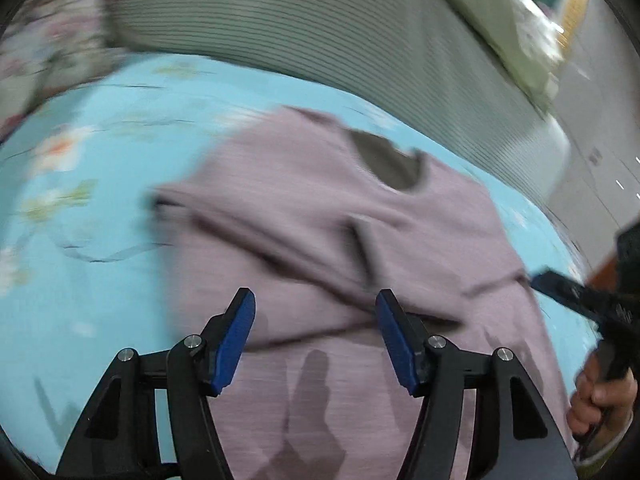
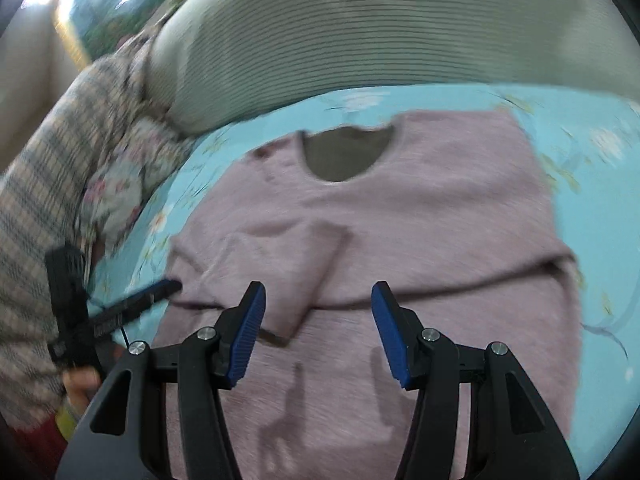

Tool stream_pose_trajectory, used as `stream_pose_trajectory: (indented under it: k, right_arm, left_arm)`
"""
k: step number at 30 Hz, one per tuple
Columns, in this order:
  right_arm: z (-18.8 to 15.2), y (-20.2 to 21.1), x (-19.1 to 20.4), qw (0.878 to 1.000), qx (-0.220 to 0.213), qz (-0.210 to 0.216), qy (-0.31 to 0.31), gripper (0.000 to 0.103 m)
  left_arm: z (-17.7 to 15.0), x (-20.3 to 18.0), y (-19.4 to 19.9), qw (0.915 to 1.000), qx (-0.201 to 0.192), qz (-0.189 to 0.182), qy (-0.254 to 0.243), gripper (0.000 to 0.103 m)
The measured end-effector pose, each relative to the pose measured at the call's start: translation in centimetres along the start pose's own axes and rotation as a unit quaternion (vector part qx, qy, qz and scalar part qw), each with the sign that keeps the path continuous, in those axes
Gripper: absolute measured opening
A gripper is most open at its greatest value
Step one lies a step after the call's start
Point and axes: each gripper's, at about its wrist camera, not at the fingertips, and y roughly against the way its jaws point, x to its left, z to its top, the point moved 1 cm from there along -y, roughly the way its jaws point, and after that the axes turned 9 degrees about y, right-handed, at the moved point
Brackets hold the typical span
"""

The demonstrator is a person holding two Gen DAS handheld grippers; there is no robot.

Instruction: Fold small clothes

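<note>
Sweater: I see the mauve sweater (image 2: 400,208) flat on the light blue floral sheet (image 1: 100,208), sleeves folded across, I think; blur.
Left gripper (image 1: 316,336): jaws apart, nothing gripped.
Right gripper (image 2: 318,332): jaws apart, nothing gripped.

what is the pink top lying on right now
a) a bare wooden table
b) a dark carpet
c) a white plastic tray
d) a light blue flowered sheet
d: the pink top lies spread on the light blue flowered sheet, which shows around its edges in both wrist views.
</note>
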Motion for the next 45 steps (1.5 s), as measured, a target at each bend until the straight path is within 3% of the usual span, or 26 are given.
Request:
stream_pose_trajectory:
  k: [3,7,10,12,13,14,18,21,24,28,32,36,39,40,41,43,45]
  right_arm:
    - [0.5,-1.9,3.9,0.997,0.013,-0.004,0.082,0.057]
    - [0.3,-5.0,8.3,0.982,0.03,-0.015,0.185,0.065]
    - [-0.2,-7.8,10.1,0.965,0.051,-0.054,0.25,0.065]
    - [-0.3,-9.3,9.8,0.96,0.061,-0.088,0.26,0.058]
    - [-0.1,-9.6,9.1,0.962,0.064,-0.091,0.248,0.026]
    - [0.4,-9.6,8.0,0.969,0.066,-0.087,0.222,0.006]
    - [3.0,-5.1,2.3,0.993,-0.006,-0.066,0.095,0.006]
    - [4.1,-1.2,-1.9,0.993,-0.059,-0.096,0.027,0.006]
    - [4.2,2.0,-7.5,0.984,-0.1,-0.132,-0.058,0.006]
    - [1.5,2.8,-14.7,0.971,-0.085,-0.148,-0.165,0.006]
    - [-0.1,1.4,-15.8,0.972,-0.057,-0.146,-0.174,0.006]
    - [-1.1,1.7,-15.4,0.973,-0.059,-0.15,-0.167,0.006]
    - [-1.8,1.4,-16.1,0.967,-0.032,-0.158,-0.196,0.01]
    - [-2.3,1.8,-16.4,0.963,-0.023,-0.169,-0.21,0.019]
    - [-2.6,2.3,-16.6,0.959,-0.021,-0.181,-0.216,0.036]
    - [-3.0,4.5,-15.9,0.95,-0.043,-0.219,-0.216,0.058]
    - [-2.4,6.6,-14.2,0.951,-0.08,-0.225,-0.195,0.062]
  left_arm:
    - [1.8,3.6,0.2,0.9985,-0.009,0.036,0.04,0.063]
    - [3.1,6.2,-1.0,0.9961,-0.001,0.068,0.057,0.063]
    - [3.5,6.5,-2.3,0.995,0.007,0.08,0.059,0.063]
    - [3.5,6.5,-2.8,0.9951,0.01,0.08,0.058,0.063]
    - [3.6,6.5,-3.0,0.9951,0.011,0.082,0.055,0.063]
    - [3.6,6.3,-3.3,0.9951,0.012,0.084,0.051,0.063]
    - [4.0,5.6,-4.2,0.9955,0.014,0.083,0.044,0.063]
    - [4.2,5.2,-4.6,0.9956,0.015,0.083,0.04,0.063]
    - [4.2,4.4,-4.8,0.996,0.016,0.08,0.035,0.062]
    - [3.5,2.9,-5.0,0.9967,0.019,0.078,0.013,0.062]
    - [2.6,1.6,-5.8,0.9956,0.029,0.089,-0.01,0.062]
    - [2.3,2.1,-5.1,0.9935,0.009,0.113,0.001,0.043]
    - [2.0,3.3,-4.7,0.9939,0.013,0.105,0.03,0.043]
    - [1.8,3.4,-4.7,0.9939,0.013,0.106,0.028,0.044]
    - [1.7,3.4,-4.6,0.994,0.012,0.106,0.024,0.044]
    - [1.5,3.4,-4.4,0.9938,0.01,0.109,0.018,0.045]
    - [1.4,3.5,-4.4,0.994,0.007,0.107,0.022,0.045]
